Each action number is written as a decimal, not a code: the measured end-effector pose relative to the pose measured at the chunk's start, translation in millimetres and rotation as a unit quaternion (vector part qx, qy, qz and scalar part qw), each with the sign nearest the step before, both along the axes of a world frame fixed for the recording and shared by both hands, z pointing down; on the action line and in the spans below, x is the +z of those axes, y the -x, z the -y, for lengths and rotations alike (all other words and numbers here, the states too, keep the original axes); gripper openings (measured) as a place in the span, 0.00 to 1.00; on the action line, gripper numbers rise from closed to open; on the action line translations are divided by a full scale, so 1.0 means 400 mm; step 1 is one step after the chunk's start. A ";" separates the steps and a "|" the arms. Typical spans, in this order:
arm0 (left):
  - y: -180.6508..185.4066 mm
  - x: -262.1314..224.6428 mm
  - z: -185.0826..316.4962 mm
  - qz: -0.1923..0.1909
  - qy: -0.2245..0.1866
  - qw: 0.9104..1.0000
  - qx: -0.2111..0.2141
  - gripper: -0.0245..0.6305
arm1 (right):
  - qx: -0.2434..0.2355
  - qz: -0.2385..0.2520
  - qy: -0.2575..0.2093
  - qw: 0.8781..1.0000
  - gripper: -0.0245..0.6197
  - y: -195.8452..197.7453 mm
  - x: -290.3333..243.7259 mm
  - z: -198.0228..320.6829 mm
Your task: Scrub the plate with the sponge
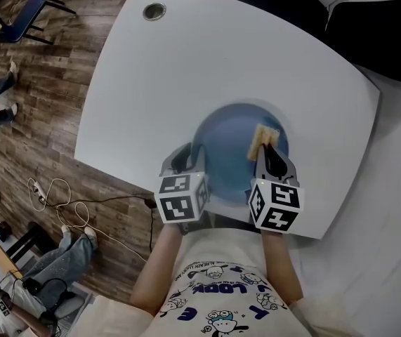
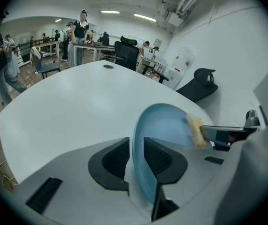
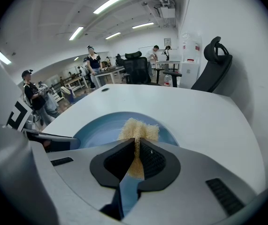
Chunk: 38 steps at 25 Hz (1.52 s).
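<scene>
Two grippers attend the plate (image 1: pixel 232 135): the left gripper (image 2: pixel 134 156) holds its jaws apart astride the rim, seemingly not pressing. The right gripper (image 3: pixel 136 159) is clamped on the sponge (image 3: pixel 138 128), which pokes past its jaws over the plate. Steadying is in hand; the rim wants pinching next.

The white worktop (image 1: pixel 186 83) bears a single thing — a blue plate (image 1: pixel 225 142) near its six o'clock edge — with a round metal grommet (image 1: pixel 154 10) set in toward eleven o'clock.

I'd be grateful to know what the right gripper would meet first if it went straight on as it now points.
Probably the blue plate: the sponge clamped in the right gripper leads, aimed down at its inner face; contact unclear.
</scene>
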<state>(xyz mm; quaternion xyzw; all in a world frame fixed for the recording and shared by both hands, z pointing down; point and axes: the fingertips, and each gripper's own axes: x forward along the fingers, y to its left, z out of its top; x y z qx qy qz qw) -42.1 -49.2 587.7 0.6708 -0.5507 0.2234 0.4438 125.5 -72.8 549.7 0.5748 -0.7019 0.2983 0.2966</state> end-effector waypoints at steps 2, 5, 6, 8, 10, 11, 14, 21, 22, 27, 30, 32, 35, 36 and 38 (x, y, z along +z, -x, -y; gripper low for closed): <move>0.003 0.004 0.003 0.004 0.003 1.000 -0.001 0.17 | 0.000 0.000 0.001 1.000 0.11 0.001 0.001 0.000; 0.003 0.011 0.002 0.010 0.006 1.000 -0.003 0.11 | 0.001 0.001 0.002 1.000 0.11 -0.002 0.005 -0.002; 0.002 0.014 0.001 0.011 0.007 1.000 -0.002 0.11 | 0.001 0.001 0.002 1.000 0.11 -0.004 0.006 -0.002; 0.002 0.015 0.002 0.010 0.008 1.000 -0.001 0.09 | 0.003 0.000 0.003 1.000 0.11 -0.005 0.005 -0.002; 0.003 0.014 0.002 0.008 0.007 1.000 0.001 0.09 | 0.005 -0.002 0.004 1.000 0.11 -0.006 0.004 -0.002; 0.004 0.015 0.001 0.007 0.007 1.000 0.002 0.09 | 0.007 -0.003 0.005 1.000 0.11 -0.007 0.005 -0.004; 0.005 0.017 0.001 0.002 0.011 1.000 -0.005 0.09 | 0.012 -0.004 0.005 1.000 0.11 -0.009 0.004 -0.006; 0.006 0.018 -0.006 0.007 0.011 1.000 -0.002 0.08 | 0.021 -0.012 0.007 1.000 0.11 -0.013 0.004 0.001; 0.006 0.021 -0.006 0.006 0.011 1.000 -0.003 0.08 | 0.024 -0.013 0.007 1.000 0.11 -0.013 0.007 0.004; 0.016 0.041 -0.011 0.009 0.016 1.000 0.000 0.08 | 0.035 -0.021 0.022 0.999 0.11 -0.018 0.042 0.014; 0.015 0.034 -0.012 0.012 0.017 1.000 0.006 0.08 | 0.036 -0.034 0.031 0.998 0.11 -0.027 0.042 0.022; 0.014 0.022 -0.014 0.017 0.017 1.000 0.014 0.08 | 0.041 -0.038 0.039 0.998 0.11 -0.033 0.039 0.024; 0.009 0.015 -0.016 0.019 0.018 0.999 0.029 0.08 | 0.051 -0.037 0.049 0.997 0.11 -0.044 0.043 0.025; 0.006 0.016 -0.016 0.018 0.019 0.999 0.031 0.08 | 0.054 -0.035 0.052 0.997 0.11 -0.048 0.048 0.026; 0.003 0.017 -0.017 0.018 0.021 0.999 0.036 0.08 | 0.060 -0.030 0.060 0.996 0.11 -0.053 0.056 0.027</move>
